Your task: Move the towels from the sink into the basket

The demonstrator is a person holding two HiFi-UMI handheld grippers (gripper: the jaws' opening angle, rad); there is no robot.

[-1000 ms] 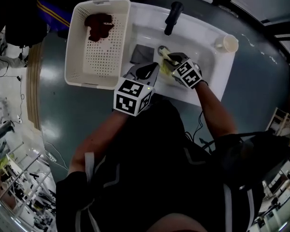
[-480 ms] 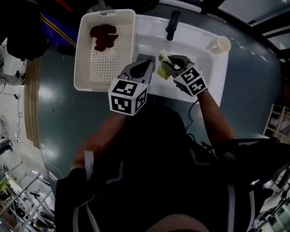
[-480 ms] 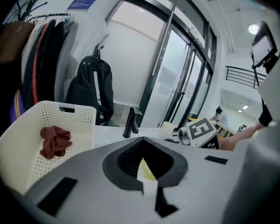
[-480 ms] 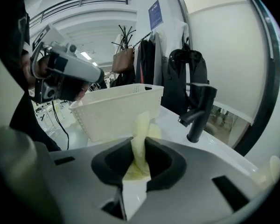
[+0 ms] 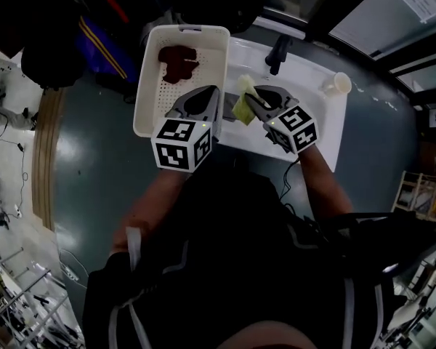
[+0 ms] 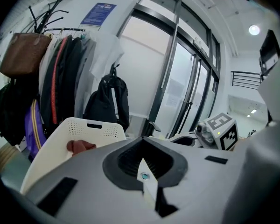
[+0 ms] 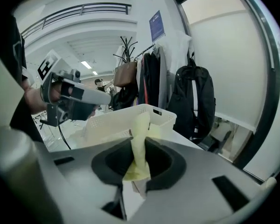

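Yellow towel [image 7: 136, 170] in right hand-held gripper [image 7: 139, 139], maroon towel [image 5: 178, 58] in basket [image 5: 147, 97]

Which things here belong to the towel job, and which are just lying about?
Job: yellow towel in the right gripper; dark red towel in the basket; grey towel in the sink; left gripper, shut, empty.
Lying about: faucet; cup on the sink's edge; black backpack; coats on the rack.
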